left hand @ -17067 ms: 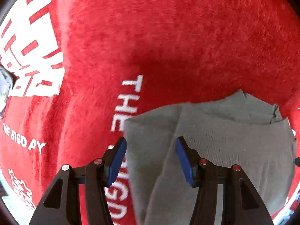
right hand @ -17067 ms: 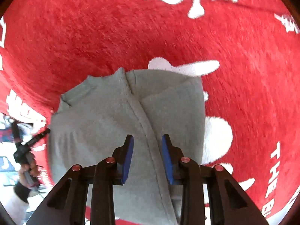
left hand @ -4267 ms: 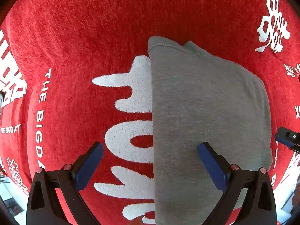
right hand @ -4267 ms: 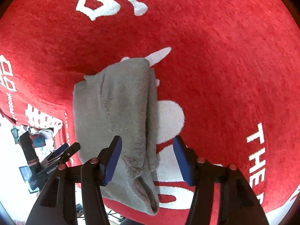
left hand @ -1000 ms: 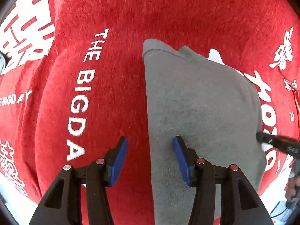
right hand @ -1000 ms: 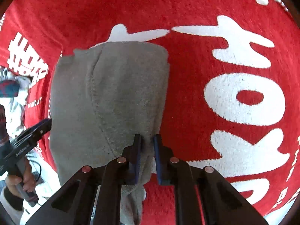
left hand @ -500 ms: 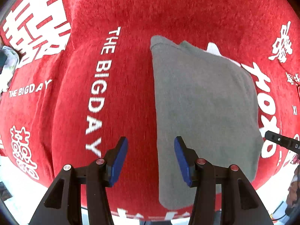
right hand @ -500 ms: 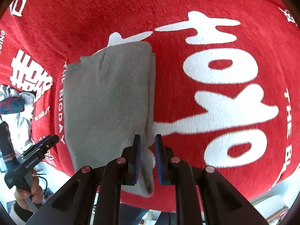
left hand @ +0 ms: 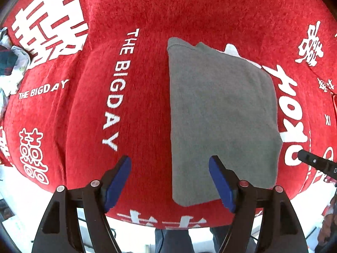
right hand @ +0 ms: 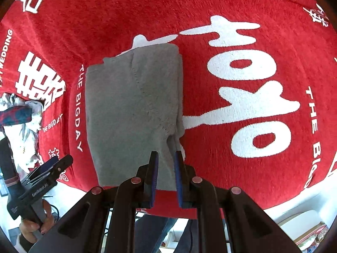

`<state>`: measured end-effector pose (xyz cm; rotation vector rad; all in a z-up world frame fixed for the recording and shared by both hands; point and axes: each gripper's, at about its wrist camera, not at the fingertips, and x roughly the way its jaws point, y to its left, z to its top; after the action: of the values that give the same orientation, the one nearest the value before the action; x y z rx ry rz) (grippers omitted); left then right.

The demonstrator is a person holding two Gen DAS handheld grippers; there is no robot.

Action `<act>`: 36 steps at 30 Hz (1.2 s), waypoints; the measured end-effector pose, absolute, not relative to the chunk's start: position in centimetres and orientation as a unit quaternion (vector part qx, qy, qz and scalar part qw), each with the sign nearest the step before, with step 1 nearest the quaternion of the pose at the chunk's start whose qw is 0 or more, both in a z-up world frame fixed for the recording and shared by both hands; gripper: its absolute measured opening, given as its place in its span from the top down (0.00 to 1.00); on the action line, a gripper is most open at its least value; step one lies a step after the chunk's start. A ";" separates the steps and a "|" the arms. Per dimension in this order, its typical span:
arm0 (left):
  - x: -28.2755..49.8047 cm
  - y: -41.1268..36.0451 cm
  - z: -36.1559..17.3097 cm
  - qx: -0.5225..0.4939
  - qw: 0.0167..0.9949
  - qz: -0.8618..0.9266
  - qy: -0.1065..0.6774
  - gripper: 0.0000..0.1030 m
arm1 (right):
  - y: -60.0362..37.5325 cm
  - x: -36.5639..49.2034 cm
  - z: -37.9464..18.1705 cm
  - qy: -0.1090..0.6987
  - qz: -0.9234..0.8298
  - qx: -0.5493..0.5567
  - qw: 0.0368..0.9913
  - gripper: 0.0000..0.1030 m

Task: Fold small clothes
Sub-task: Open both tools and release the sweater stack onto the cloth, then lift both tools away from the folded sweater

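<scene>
One folded grey garment point(left hand: 221, 113) on red cloth point(left hand: 147, 21); left gripper point(left hand: 169, 169) jaws just spread, empty; right gripper point(right hand: 165, 168) jaws nearly together, empty.

Twin handheld black grippers

Left gripper point(left hand: 169, 176) and right gripper point(right hand: 165, 174): blue pads, silver and red-tinted screws; blue jeans point(right hand: 151, 229) below.
</scene>
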<state>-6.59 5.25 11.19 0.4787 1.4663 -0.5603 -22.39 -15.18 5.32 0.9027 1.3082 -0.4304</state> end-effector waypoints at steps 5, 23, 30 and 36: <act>-7.3 5.4 13.0 0.228 0.698 -0.237 0.636 0.05 | -14.3 -22.2 7.0 0.588 -0.193 0.387 0.684 0.83; -7.6 5.1 17.3 0.225 0.702 -0.249 0.629 0.05 | -12.2 -20.0 11.6 0.591 -0.204 0.340 0.703 0.27; -7.5 4.8 18.3 0.221 0.702 -0.246 0.631 0.05 | -12.1 -19.7 12.3 0.594 -0.217 0.323 0.704 0.17; -7.3 4.6 19.1 0.226 0.708 -0.245 0.622 0.05 | -11.6 -19.3 13.1 0.594 -0.235 0.293 0.711 0.00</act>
<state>-7.32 4.57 19.07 0.5013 1.3821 -0.5446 -19.30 -11.58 13.06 0.6503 1.3181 -0.5215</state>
